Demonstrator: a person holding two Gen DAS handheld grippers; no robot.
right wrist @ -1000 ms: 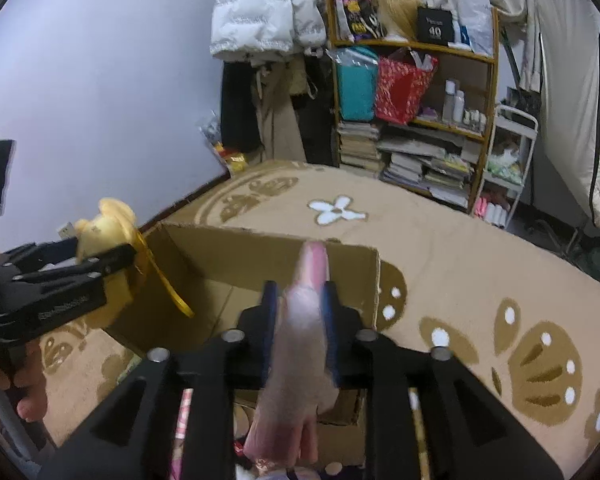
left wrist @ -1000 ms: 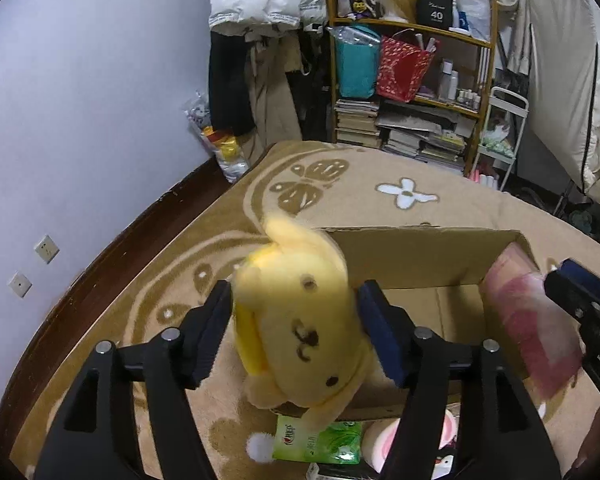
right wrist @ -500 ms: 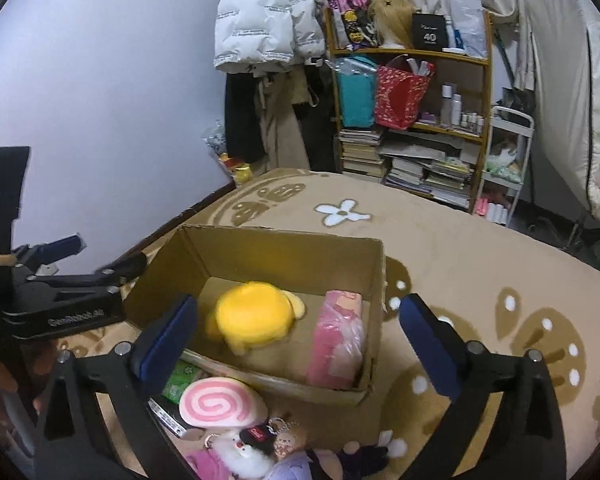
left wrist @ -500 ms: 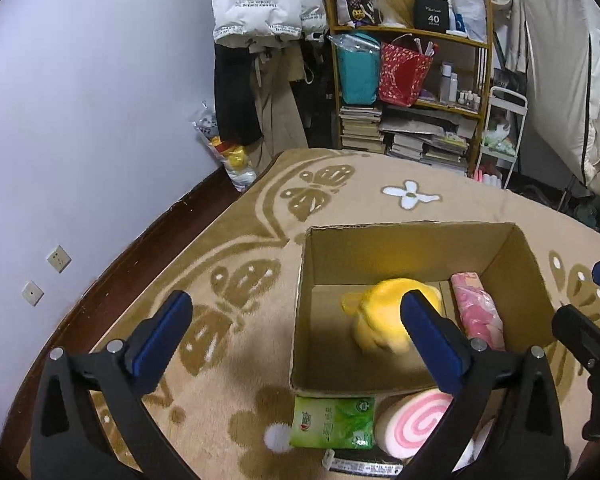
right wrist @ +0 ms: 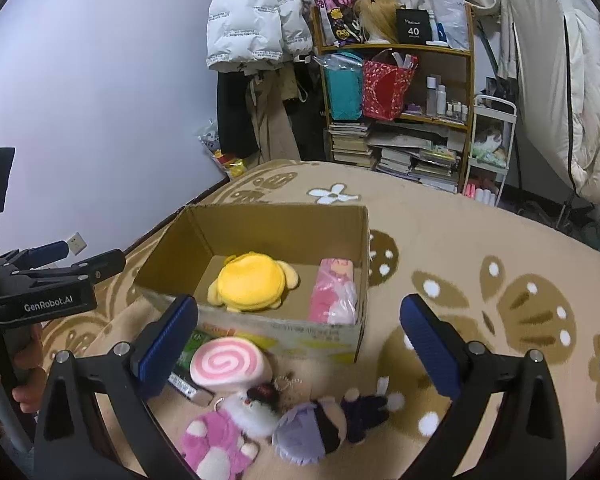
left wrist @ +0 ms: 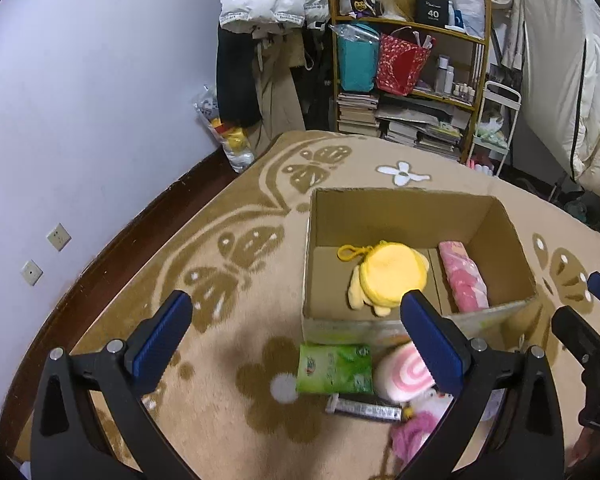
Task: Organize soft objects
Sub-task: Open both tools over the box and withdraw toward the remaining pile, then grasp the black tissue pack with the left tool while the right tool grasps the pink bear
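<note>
You held both grippers wide apart with nothing between the pads: the left gripper (left wrist: pixel 296 328) hung over the rug near the box's left corner, and the right gripper (right wrist: pixel 300 332) sat above the near toys.

The surface under you was a tan rug (right wrist: pixel 480 248) patterned with brown butterflies and white flowers, meeting dark wooden floor (left wrist: pixel 172 196) along the pale wall (left wrist: pixel 80 100) on the left. An open cardboard box (left wrist: pixel 396 216) stood on the rug. Inside it the yellow plush (left wrist: pixel 384 276) lay face down on the left, and the pink packet (left wrist: pixel 462 276) leaned against the right wall, the two apart.

Just near of the box lay a green pouch (left wrist: pixel 334 368), a pink swirl cushion (right wrist: pixel 228 364), a pink plush (right wrist: pixel 216 440) and a purple-haired doll (right wrist: pixel 312 432), crowded together.

At the far side of the room a wooden shelf (right wrist: pixel 470 80) carried a teal bag (right wrist: pixel 342 92), a red bag (right wrist: pixel 384 88), bottles and stacked books (right wrist: pixel 400 156). A white puffer jacket (right wrist: pixel 252 20) hung to its left, above darker clothes. Pale bedding (right wrist: pixel 560 80) draped down on the right.
</note>
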